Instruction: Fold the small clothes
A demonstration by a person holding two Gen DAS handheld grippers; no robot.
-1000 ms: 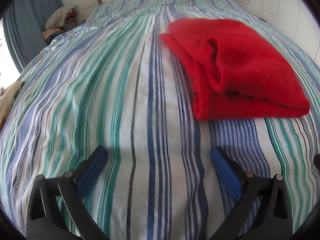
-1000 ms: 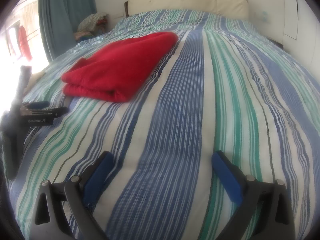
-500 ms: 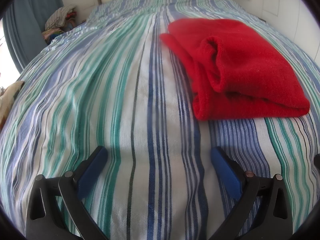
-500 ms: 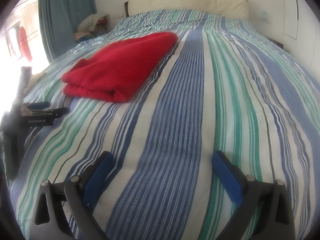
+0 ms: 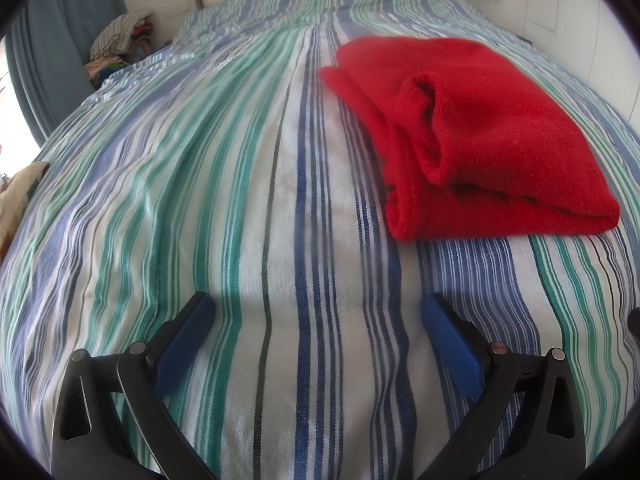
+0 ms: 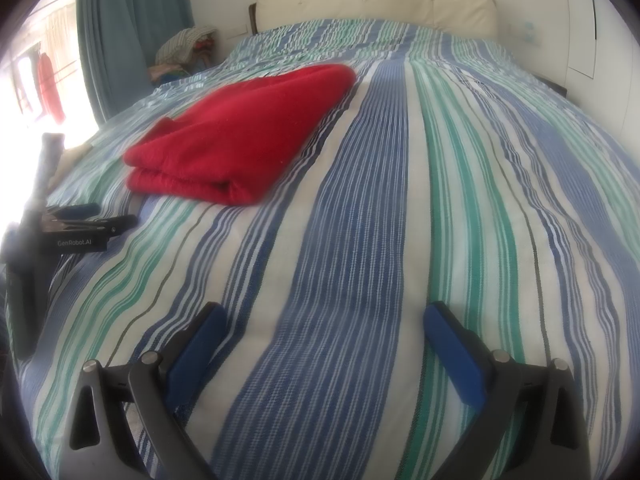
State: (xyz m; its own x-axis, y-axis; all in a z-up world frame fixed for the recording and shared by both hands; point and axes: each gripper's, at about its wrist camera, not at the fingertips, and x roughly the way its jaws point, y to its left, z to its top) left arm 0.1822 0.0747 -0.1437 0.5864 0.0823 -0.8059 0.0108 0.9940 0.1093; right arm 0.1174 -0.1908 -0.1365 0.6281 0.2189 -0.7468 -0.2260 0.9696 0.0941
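A red knitted garment [image 5: 480, 136] lies folded into a thick bundle on the striped bedspread [image 5: 224, 184], ahead and to the right in the left wrist view. My left gripper [image 5: 318, 308] rests low over the bedspread, open, with nothing between its blue pads [image 5: 186, 336]. In the right wrist view the same red garment [image 6: 240, 140] lies ahead to the left. My right gripper [image 6: 326, 318] is open and empty above the bedspread [image 6: 400, 200]. The left gripper's body [image 6: 72, 236] shows at the left edge of that view, short of the garment.
A padded cream headboard [image 6: 376, 4] closes the far end of the bed. A pile of mixed clothes [image 5: 120, 40] sits by the blue curtain [image 6: 120, 24] at the far left. A patterned cushion [image 5: 20, 196] pokes in at the bed's left edge.
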